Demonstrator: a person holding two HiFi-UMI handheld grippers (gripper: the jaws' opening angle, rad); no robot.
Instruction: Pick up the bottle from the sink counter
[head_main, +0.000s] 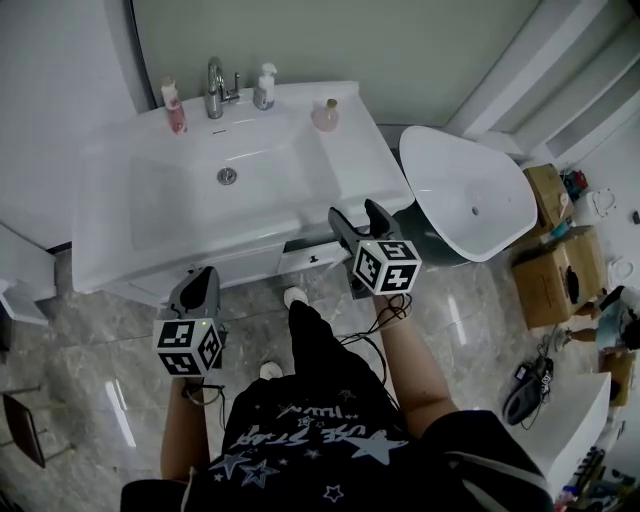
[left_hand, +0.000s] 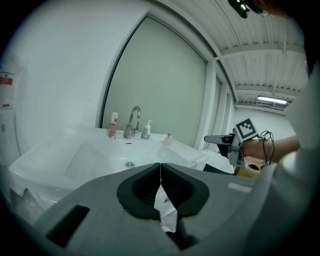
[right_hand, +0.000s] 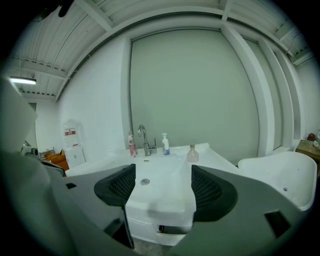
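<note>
Dark star-printed shirt (head_main: 300, 440) on a person facing a white sink counter (head_main: 360, 140), with a gripper in each hand.
Left gripper (left_hand: 160, 170) is held low before the counter's front, its jaws pressed together with nothing caught between them. The right gripper (right_hand: 159, 187) has its jaws spread wide and empty, aimed at the basin but well short of it. Three bottles stand untouched along the back rim: a tall pink bottle (head_main: 175, 107) left of the chrome tap (head_main: 214, 88), a white pump bottle (head_main: 264, 88) just right of it, and a squat pinkish round bottle (head_main: 325, 116) further right. Their labels are too small to read, and the bottom edge cuts off the person's shoulders.
</note>
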